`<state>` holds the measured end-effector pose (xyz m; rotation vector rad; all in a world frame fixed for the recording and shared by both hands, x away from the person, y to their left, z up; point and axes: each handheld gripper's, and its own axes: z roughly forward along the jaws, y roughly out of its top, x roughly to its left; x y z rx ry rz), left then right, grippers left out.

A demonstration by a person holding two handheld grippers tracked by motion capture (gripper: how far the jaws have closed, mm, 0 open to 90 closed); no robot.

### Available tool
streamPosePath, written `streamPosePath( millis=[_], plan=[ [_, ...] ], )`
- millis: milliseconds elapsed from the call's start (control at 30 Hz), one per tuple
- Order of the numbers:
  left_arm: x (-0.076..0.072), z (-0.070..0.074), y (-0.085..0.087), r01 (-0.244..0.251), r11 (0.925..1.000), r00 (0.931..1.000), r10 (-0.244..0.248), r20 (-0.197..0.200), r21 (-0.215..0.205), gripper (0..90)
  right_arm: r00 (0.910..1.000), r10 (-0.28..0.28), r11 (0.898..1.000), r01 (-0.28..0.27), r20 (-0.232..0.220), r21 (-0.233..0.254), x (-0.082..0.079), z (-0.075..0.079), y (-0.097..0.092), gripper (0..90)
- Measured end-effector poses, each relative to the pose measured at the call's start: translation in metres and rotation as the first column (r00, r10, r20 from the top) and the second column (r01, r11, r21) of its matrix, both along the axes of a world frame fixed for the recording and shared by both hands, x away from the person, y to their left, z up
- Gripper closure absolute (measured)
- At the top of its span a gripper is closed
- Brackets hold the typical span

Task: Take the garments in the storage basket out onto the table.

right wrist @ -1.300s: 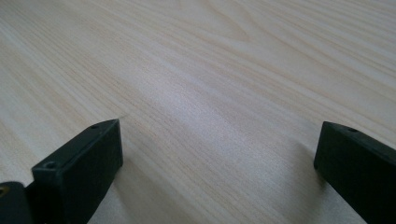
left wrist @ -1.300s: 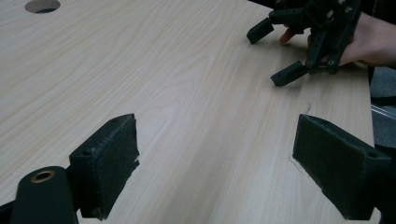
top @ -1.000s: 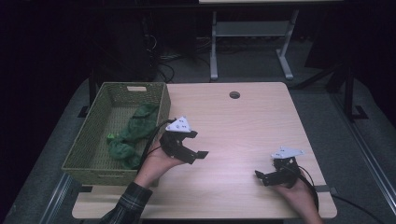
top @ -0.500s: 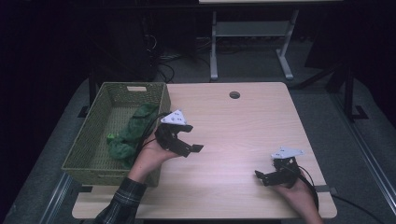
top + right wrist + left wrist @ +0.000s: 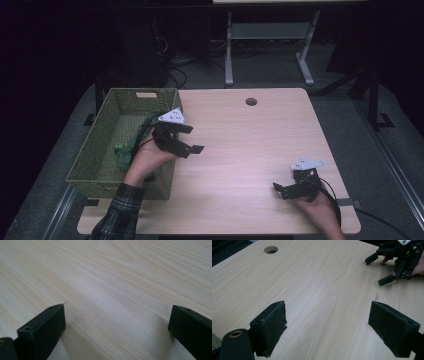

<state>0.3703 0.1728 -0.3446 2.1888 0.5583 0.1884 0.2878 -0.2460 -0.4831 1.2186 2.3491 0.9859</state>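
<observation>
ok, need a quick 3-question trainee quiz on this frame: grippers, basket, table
1. True or false: the left gripper is clamped on the green cloth.
2. Where does the green cloth lie? A) inside the woven basket B) on the table between the grippers C) on the floor
3. Fill in: the jaws of the right gripper stand ____ above bare wood.

Key
1. False: in the left gripper view its jaws stand apart with nothing between them.
2. A
3. open
</observation>
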Motion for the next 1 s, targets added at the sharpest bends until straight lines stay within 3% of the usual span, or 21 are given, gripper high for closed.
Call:
streamPosePath(
  millis=[533,833,1000],
  plan=[
    [0.003,0.011,0.049,-0.106,0.9941,0.9942,0.106,0.014,-0.025,16.2,1.0,-0.003,1.0,0.003,0.002,0.0,-0.001,0.0,0.0,0.9],
    [0.004,0.013,0.072,-0.16,0.9871,0.9866,0.16,0.033,-0.002,22.0,1.0,-0.004,1.0,0.004,0.002,0.0,-0.001,0.0,0.0,0.9],
    [0.006,0.011,0.083,-0.184,0.9825,0.9823,0.183,0.04,0.03,26.7,1.0,-0.004,1.0,0.004,0.002,0.0,-0.001,0.0,0.0,0.9]
  ],
)
